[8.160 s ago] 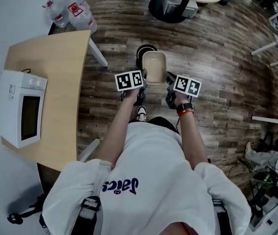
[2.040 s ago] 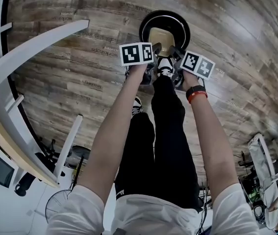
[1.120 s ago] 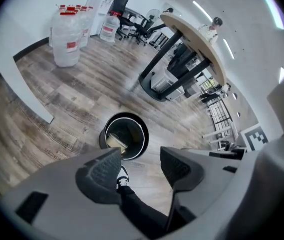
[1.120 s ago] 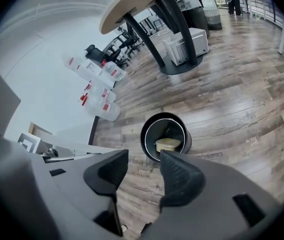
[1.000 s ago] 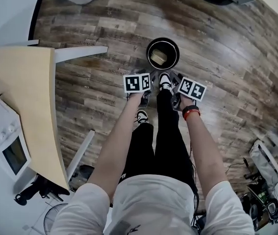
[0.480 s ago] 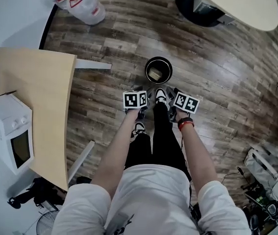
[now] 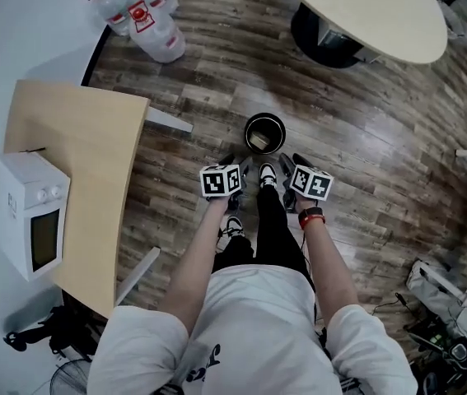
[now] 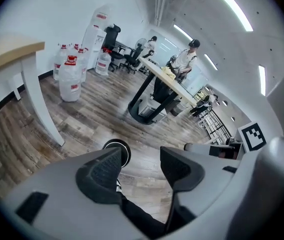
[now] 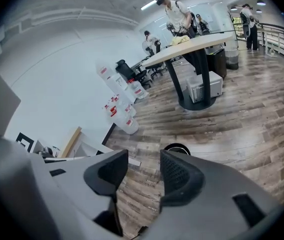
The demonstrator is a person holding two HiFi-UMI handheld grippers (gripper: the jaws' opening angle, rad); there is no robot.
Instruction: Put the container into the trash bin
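Note:
A round black trash bin (image 7: 264, 132) stands on the wooden floor just ahead of the person's feet. The tan container (image 7: 259, 140) lies inside it. My left gripper (image 7: 231, 166) hovers near the bin's near left side, open and empty. My right gripper (image 7: 292, 165) is at the bin's near right side, also open with nothing between its jaws. In the left gripper view the bin (image 8: 117, 151) shows past my left gripper (image 8: 140, 164). The right gripper view has the bin (image 9: 177, 148) just beyond my right gripper (image 9: 145, 170).
A wooden desk (image 7: 77, 179) with a white microwave (image 7: 31, 215) stands to the left. Several water bottles (image 7: 140, 6) are at the far left wall. A round table (image 7: 365, 11) on a black base is at the back right. People stand by it.
Eight seconds ago both grippers carried the container between them. It now lies in the bin, and both grippers have let go and pulled back as the person straightened up.

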